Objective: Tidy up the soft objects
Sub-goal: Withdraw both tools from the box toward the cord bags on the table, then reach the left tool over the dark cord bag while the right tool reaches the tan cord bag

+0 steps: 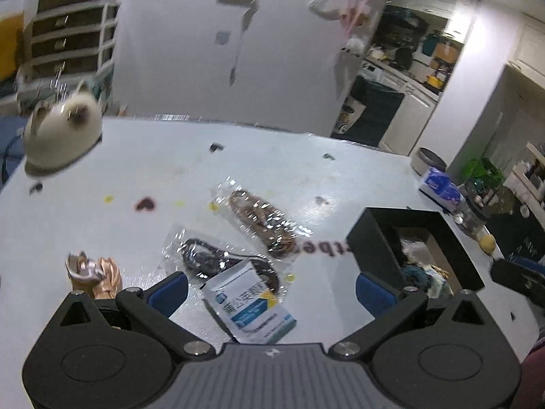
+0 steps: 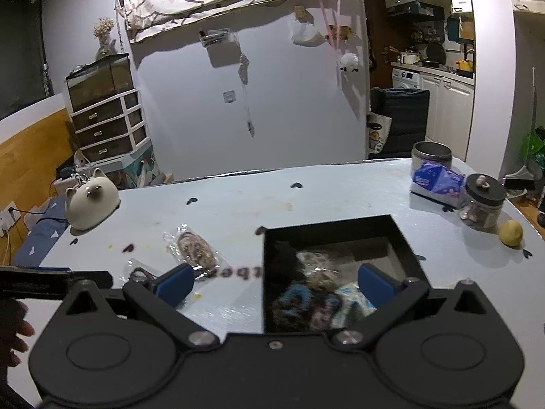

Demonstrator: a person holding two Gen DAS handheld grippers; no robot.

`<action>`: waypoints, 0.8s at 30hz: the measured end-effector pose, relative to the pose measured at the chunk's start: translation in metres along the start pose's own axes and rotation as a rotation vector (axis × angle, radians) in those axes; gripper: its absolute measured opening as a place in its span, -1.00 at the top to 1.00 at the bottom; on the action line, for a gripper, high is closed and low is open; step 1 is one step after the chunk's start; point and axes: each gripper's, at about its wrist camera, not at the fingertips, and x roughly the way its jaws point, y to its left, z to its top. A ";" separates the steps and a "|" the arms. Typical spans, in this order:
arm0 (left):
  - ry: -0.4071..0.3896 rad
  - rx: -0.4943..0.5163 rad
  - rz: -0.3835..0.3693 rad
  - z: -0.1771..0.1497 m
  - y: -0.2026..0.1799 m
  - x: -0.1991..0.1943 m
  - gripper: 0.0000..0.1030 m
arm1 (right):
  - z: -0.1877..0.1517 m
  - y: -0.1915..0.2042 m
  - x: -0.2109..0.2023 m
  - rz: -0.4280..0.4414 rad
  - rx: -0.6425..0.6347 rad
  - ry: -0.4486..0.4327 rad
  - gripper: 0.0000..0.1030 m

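My left gripper (image 1: 272,293) is open just above the pale table (image 1: 163,170). A white and blue sachet (image 1: 250,303) lies between its fingers, untouched. Beyond it lie a clear bag of dark hair ties (image 1: 218,259) and a clear bag of brown hair ties (image 1: 262,221). A pink and gold fabric bow (image 1: 93,274) rests to the left. My right gripper (image 2: 276,286) is open and holds nothing; it hangs over the near left edge of the black box (image 2: 327,225), whose rim (image 1: 408,213) also shows on the right in the left wrist view. Inside are a blue scrunchie (image 2: 296,301) and a clear bag (image 2: 320,269).
A cream cat-shaped ornament (image 2: 90,204) stands at the table's far left. At the far right stand a tin (image 2: 431,153), a tissue pack (image 2: 437,179), a lidded glass jar (image 2: 483,201) and a lemon (image 2: 511,233). A hand (image 2: 13,323) shows at the left edge.
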 end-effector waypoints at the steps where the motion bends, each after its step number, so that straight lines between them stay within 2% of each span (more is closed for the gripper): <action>1: 0.019 -0.029 -0.006 0.003 0.007 0.007 -1.00 | 0.001 0.004 0.002 -0.001 -0.002 0.001 -1.00; 7: 0.099 -0.159 0.018 0.016 0.035 0.053 -1.00 | 0.009 0.019 0.010 -0.019 0.015 -0.012 -1.00; 15: 0.246 -0.336 0.055 0.033 0.052 0.122 -1.00 | 0.024 0.023 0.023 -0.073 0.044 -0.027 -1.00; 19: 0.266 -0.331 0.085 0.039 0.053 0.143 -1.00 | 0.029 0.025 0.031 -0.076 0.048 -0.024 -1.00; 24: 0.249 -0.245 0.111 0.046 0.050 0.161 -1.00 | 0.039 0.030 0.048 -0.052 0.034 -0.013 -1.00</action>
